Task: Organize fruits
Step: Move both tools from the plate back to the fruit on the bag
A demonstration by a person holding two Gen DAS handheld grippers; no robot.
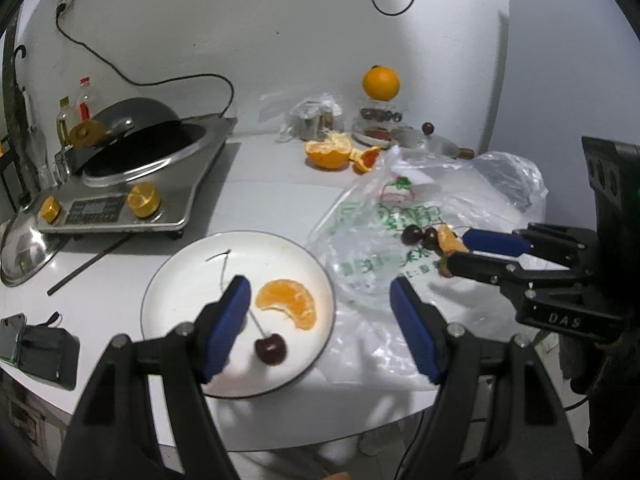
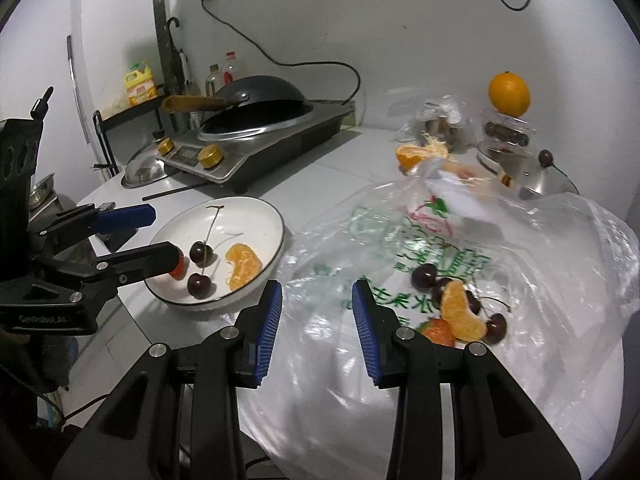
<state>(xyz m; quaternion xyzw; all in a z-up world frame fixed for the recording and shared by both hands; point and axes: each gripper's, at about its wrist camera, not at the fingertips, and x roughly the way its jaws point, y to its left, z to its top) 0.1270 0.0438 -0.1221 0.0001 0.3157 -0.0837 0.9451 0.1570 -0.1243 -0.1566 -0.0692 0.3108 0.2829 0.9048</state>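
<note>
A white plate (image 1: 188, 264) holds an orange segment (image 1: 290, 302) and a dark cherry (image 1: 271, 350); in the right wrist view the plate (image 2: 256, 212) shows two cherries (image 2: 200, 252), the segment (image 2: 242, 264) and a small red piece (image 2: 179, 270). My left gripper (image 1: 320, 320) is open above the plate's right side, empty. My right gripper (image 2: 316, 316) is open and empty over the plastic bag (image 2: 500, 264), left of cherries (image 2: 424, 276), an orange segment (image 2: 460, 316) and a strawberry (image 2: 438, 330). It also shows in the left wrist view (image 1: 456, 248), next to that fruit.
An induction cooker with a wok (image 1: 140, 160) stands at the back left, a steel lid (image 1: 22, 252) beside it. A peeled orange (image 1: 328, 152), a whole orange on a jar (image 1: 381, 83) and a pot lid (image 2: 540, 182) stand at the back. A phone (image 1: 12, 336) lies at the left edge.
</note>
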